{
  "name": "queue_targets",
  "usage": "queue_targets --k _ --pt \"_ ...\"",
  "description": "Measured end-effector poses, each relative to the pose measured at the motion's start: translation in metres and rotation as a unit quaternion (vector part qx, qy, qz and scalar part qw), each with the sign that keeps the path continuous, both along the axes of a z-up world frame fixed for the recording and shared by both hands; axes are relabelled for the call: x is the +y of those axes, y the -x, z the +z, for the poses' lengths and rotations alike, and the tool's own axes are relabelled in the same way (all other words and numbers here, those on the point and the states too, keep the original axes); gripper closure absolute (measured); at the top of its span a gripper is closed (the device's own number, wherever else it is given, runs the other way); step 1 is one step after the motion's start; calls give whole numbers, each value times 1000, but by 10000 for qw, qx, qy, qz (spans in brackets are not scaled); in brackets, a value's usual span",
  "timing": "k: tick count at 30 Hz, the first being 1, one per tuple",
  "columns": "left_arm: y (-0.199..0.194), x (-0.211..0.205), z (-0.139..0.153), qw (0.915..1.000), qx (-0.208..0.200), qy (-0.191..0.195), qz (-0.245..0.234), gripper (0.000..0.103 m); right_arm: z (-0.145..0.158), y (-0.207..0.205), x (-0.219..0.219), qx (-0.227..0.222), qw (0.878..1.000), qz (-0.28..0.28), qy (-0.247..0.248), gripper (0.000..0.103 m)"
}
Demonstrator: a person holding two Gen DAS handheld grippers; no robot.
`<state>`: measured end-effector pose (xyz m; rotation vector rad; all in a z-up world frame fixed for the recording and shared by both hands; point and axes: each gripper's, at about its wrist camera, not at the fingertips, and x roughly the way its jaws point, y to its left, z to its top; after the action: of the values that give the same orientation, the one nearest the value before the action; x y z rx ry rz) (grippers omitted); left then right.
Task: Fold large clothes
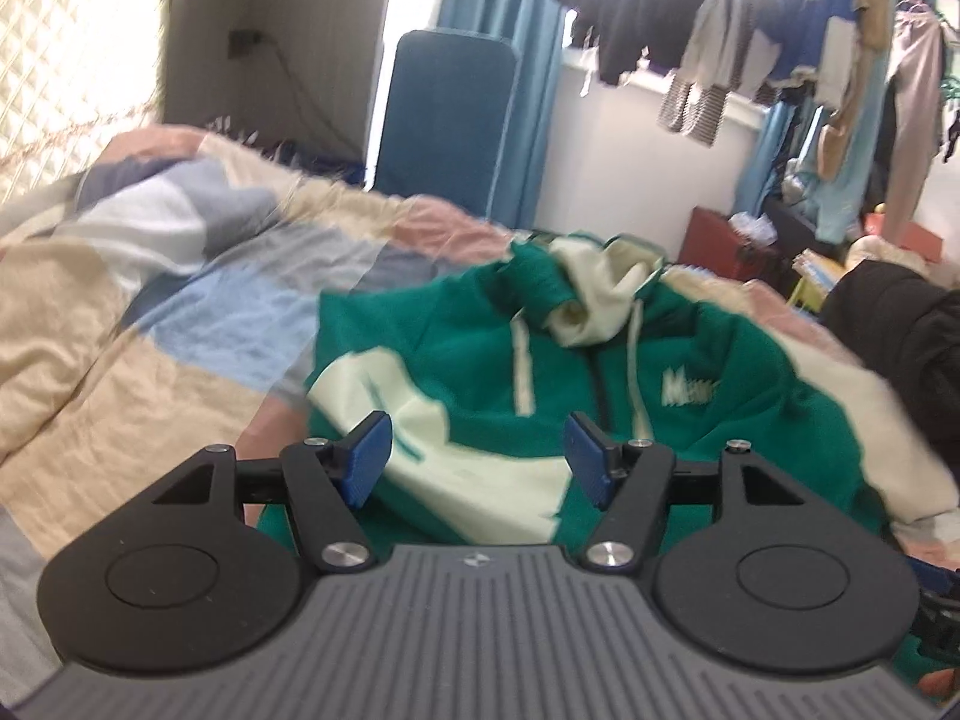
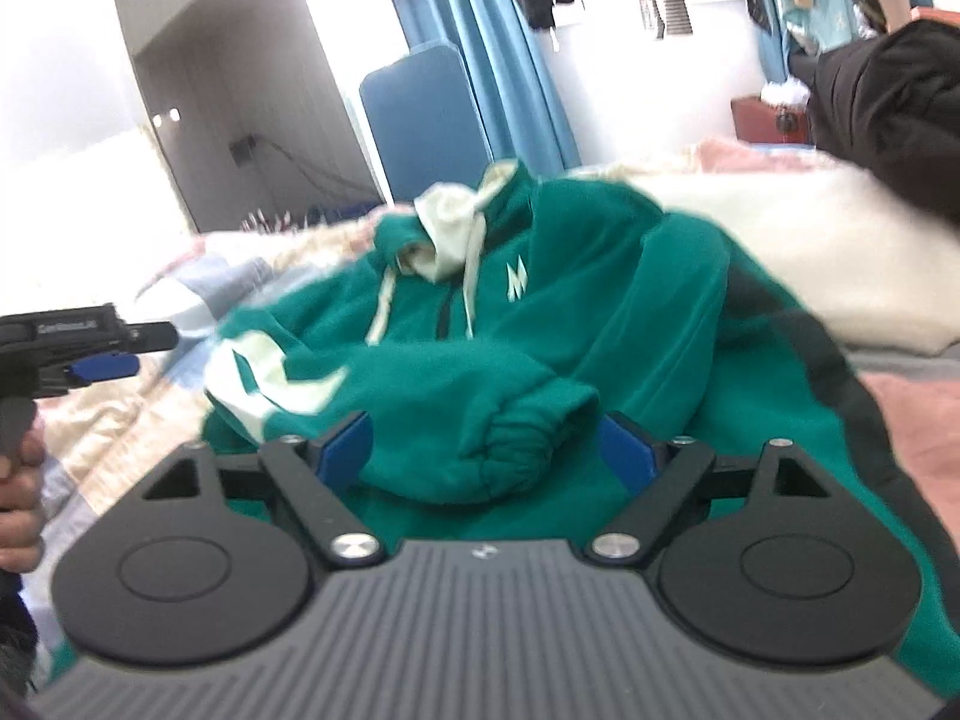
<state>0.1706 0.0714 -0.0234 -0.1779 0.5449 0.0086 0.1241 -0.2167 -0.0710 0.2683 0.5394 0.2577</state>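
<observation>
A green hoodie (image 1: 690, 372) with cream panels, cream hood lining and drawstrings lies face up on the bed; it also shows in the right wrist view (image 2: 600, 276). My left gripper (image 1: 477, 459) is open and empty above the hoodie's cream and green sleeve (image 1: 456, 444) at its left side. My right gripper (image 2: 489, 453) is open, its fingers either side of a green sleeve cuff (image 2: 516, 450) that lies across the hoodie's front, not closed on it. The left gripper shows at the left edge of the right wrist view (image 2: 102, 360).
The bed has a patchwork quilt (image 1: 180, 312) of cream, blue and pink. A black garment (image 1: 900, 348) lies at the bed's right, on a white fleece (image 2: 840, 252). A blue padded board (image 1: 444, 120) leans by the curtain. Clothes hang on a rack (image 1: 720, 18).
</observation>
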Motion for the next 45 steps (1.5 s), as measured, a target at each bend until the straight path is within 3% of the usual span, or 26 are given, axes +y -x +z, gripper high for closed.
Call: queue_targets --k 7,13,18,23,25,30,34,35,36,37,39,40,41,45 --pt "-45 -10 27 9999 -14 90 -84 34 47 -35 -6 -224 9996 19 -155 14" --pt "-145 -21 15 9993 -122 -248 -253 31 60 -141 -2 -139 9994 148 -275 14" --pt "-250 -27 -23 9990 14 -343 -299 31 42 -258 14 -49 9997 191 -168 14" --pt "-348 -19 -55 9998 159 31 -149 31 24 -364 26 -27 9999 -27 -143 14" --pt "-379 -13 -66 9991 183 375 -27 31 15 -394 27 -19 9997 -196 -170 14" --pt "-443 -5 -97 9920 504 1160 34 31 -18 -459 24 476 9969 -412 -475 14" --pt "-463 -8 -119 9904 760 1148 123 32 -51 -487 26 1100 9892 -423 -875 15" --pt "-466 -8 -122 9904 783 1136 66 32 -59 -490 28 1263 9863 -259 -1029 20" --pt "-467 -8 -124 9901 811 1143 -13 40 -63 -491 34 1352 9853 -130 -1036 23" --pt "-466 -7 -124 9890 851 1202 -137 68 -66 -490 42 1402 9858 81 -920 25" --pt "-464 -9 -120 9874 1033 1161 -299 95 -62 -482 61 1241 9907 407 -394 46" --pt "-462 -10 -114 9883 1041 1052 -368 99 -57 -475 68 1085 9928 477 -159 69" --pt "-459 -12 -105 9898 961 933 -487 99 -50 -470 73 1002 9938 485 -3 85" --pt "-436 -10 -67 9923 733 797 -595 100 -12 -442 73 461 9982 380 59 87"
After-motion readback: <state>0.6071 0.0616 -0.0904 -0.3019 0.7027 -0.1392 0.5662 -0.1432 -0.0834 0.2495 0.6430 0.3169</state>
